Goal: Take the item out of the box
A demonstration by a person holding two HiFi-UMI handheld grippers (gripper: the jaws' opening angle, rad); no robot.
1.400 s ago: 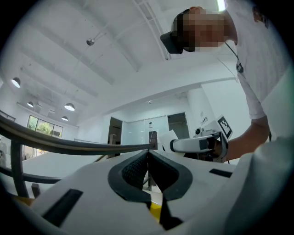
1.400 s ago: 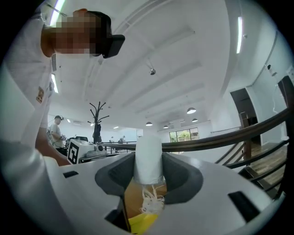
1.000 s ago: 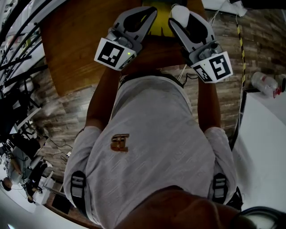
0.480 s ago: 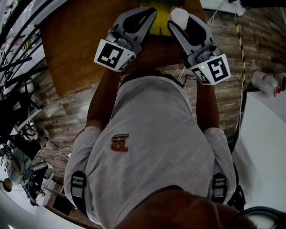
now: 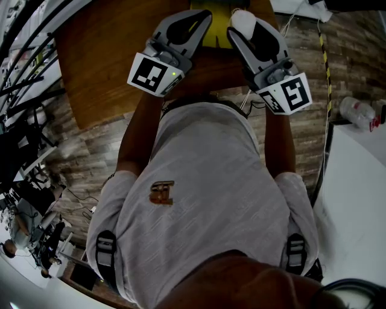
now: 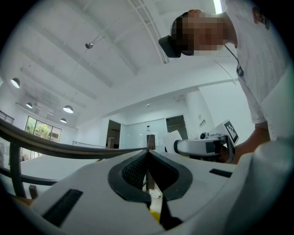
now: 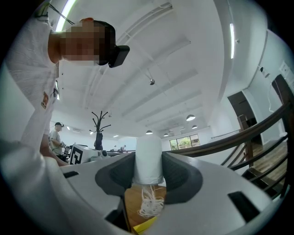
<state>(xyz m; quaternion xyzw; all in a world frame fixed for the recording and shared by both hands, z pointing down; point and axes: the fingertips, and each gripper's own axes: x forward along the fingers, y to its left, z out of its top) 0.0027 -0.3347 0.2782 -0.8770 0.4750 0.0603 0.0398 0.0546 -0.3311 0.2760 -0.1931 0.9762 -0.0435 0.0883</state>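
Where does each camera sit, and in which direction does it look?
Head view: on the person's head, facing steeply down at the wooden table; shirt, left tongs and right tongs show.
Left gripper view: on the left tongs, facing along their closed jaws towards the ceiling; shirt shows.
Right gripper view: on the right tongs, facing along jaws closed on the white item; shirt shows.
Shared: each gripper view shows the other tongs; head and right gripper views both show the white item.
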